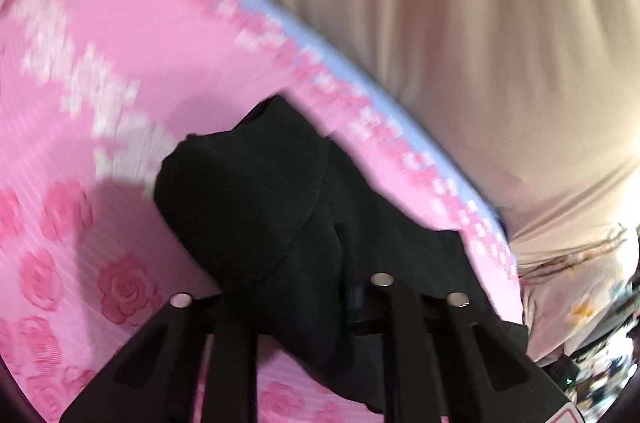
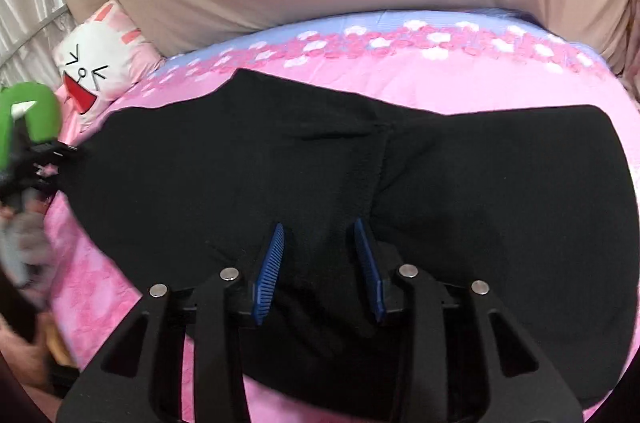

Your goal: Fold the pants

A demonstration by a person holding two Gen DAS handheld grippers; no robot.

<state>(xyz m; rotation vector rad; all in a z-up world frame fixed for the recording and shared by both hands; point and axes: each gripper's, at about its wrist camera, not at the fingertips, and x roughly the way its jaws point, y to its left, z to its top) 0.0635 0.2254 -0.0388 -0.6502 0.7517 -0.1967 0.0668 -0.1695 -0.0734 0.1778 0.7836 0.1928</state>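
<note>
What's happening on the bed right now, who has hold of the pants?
A person is folding black pants on a pink floral bedspread with a handheld gripper in each hand. The left gripper is shut on a bunched end of the fabric, lifted off the bed. The right gripper hangs over the middle of the pants, jaws open and gripping nothing. A cartoon pillow lies beyond.

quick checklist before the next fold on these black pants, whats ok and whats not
1. Left gripper clamped on the black fabric pants: ok, a bunch of cloth hangs from it, shut.
2. Right gripper free of cloth: ok, blue ribbed pads stand apart over the fabric.
3. Pants fully on the pink rose-print bedsheet: ok in the right wrist view.
4. Pants lying flat: not ok, a ridge runs down the middle.
5. White cartoon-face pillow clear of the pants: ok.
</note>
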